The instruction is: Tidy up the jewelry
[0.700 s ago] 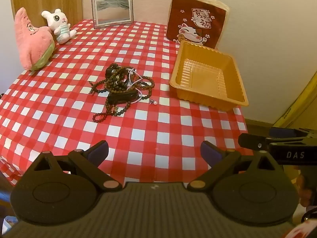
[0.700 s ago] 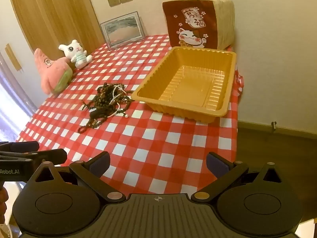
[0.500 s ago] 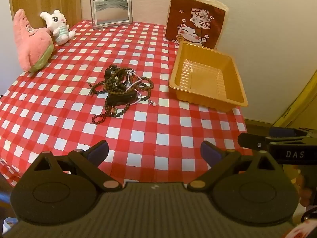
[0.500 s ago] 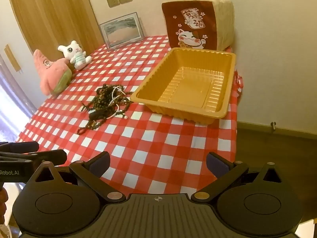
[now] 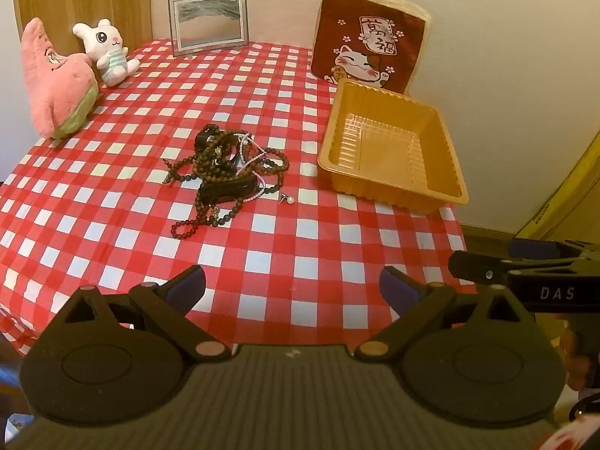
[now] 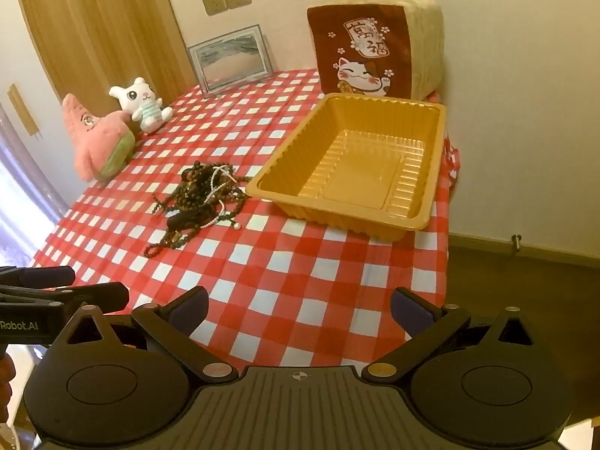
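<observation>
Nothing has been sorted yet, judging by how things lie. Going left to right in the left wrist view: at ten o'clock sit a pink star toy (image 5: 52, 82) and a white bunny toy (image 5: 108, 56), with a framed picture (image 5: 208, 22) at about eleven, all at the far side of the checked tablecloth (image 5: 285, 262).

Just left of centre lies the jewelry pile (image 5: 225, 172), a tangle of dark bead strings, a pale pink or white strand and a black band-like piece, all knotted together on the cloth. A small pearl earring (image 5: 288, 198) lies apart, just beside the pile toward the tray.

At two o'clock stands the orange tray (image 5: 442, 195), with nothing visible inside it; the right wrist view shows its ribbed floor bare. Behind it leans a cat cushion (image 5: 369, 48).

The left gripper (image 5: 292, 285) hovers over the near table edge with its jaws spread wide and nothing between them. The right gripper (image 6: 300, 307) is likewise wide apart and holding nothing, well short of both pile and tray.

All of the work seems to remain: untangling the pieces and moving each into the tray.
</observation>
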A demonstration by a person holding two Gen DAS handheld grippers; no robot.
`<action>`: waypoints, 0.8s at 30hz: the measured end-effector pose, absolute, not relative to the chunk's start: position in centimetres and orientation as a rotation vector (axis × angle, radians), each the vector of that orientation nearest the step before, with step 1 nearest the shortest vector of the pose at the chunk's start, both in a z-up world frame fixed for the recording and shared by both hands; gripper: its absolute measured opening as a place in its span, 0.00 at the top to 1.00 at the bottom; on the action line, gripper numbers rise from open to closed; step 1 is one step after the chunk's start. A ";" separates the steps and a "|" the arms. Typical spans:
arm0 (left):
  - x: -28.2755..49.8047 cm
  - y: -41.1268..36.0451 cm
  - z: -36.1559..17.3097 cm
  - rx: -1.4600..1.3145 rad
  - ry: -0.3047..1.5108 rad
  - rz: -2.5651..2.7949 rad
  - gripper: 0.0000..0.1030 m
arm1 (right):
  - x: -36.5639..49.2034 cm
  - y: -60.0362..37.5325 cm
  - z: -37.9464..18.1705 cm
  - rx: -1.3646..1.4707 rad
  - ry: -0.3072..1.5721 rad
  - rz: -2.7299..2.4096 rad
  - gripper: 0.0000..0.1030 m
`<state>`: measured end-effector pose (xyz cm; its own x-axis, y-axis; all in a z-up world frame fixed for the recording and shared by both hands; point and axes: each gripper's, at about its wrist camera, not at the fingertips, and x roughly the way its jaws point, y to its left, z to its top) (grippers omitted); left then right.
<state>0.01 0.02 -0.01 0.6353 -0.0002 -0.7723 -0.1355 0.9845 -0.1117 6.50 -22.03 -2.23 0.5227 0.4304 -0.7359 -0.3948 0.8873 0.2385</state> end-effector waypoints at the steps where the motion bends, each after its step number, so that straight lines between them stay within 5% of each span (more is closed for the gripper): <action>1: 0.0 0.0 0.0 -0.165 0.880 0.077 0.04 | 6.5 -22.0 -2.2 0.043 0.893 0.494 0.00; 24: 0.0 0.0 0.0 -0.165 0.879 0.077 0.04 | 6.7 -21.6 -2.1 0.039 0.890 0.495 0.00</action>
<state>0.02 0.03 -0.02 0.6363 -0.0008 -0.7715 -0.1347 0.9845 -0.1121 6.67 -21.64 -2.05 0.5254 0.4291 -0.7348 -0.3976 0.8873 0.2338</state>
